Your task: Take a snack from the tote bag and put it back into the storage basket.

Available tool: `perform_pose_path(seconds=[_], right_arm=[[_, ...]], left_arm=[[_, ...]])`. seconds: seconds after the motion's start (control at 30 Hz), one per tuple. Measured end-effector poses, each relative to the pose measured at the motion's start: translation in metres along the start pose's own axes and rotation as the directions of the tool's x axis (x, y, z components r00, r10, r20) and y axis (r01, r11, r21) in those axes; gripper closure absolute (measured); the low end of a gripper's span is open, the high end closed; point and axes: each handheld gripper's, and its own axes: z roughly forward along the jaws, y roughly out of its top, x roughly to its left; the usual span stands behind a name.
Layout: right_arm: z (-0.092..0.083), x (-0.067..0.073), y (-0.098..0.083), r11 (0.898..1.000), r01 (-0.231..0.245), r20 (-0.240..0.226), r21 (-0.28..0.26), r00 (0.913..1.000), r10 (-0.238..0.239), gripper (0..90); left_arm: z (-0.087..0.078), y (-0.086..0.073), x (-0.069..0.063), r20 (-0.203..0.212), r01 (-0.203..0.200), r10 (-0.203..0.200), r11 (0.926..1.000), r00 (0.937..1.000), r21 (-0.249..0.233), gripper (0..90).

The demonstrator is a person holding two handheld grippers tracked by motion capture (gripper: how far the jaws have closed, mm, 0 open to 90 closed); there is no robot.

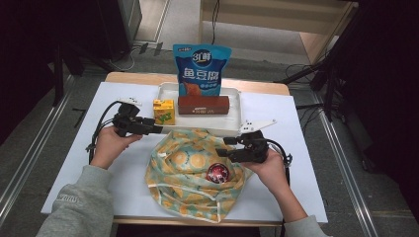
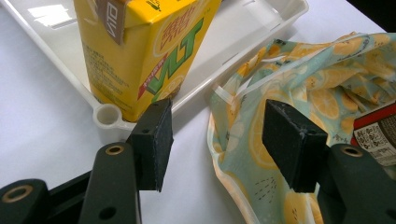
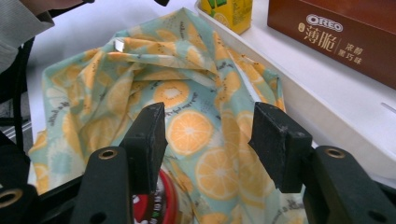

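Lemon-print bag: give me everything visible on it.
The bag is soft, crumpled cloth, pale green with orange and lemon slices and white trim. It lies flat on the white table cover, mouth open toward the right gripper, just in front of the tray. A red round can sits in its opening. Both grippers are open; whether one touches the cloth is unclear.

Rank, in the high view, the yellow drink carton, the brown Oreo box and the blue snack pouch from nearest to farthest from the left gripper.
1. Yellow drink carton: right at the left gripper tips, at the white tray's left end.
2. Brown Oreo box: lying in the tray's middle, farther right.
3. Blue snack pouch: standing upright at the tray's back.
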Motion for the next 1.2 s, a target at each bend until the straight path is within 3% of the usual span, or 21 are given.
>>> perform_pose_path(seconds=[0.57,1.2], right_arm=[[0.002,0.017,-0.01,0.999,0.046,-0.027,0.013,0.9986,-0.046,45.0],[0.015,0.033,-0.024,0.998,0.053,-0.034,0.045,0.9981,-0.052,39.5]], left_arm=[[0.002,-0.001,0.001,-0.005,-0.005,0.005,0.9999,1.0,0.011,43.7],[0.001,-0.001,0.0,-0.012,-0.012,0.013,0.9999,0.9998,0.011,43.7]])
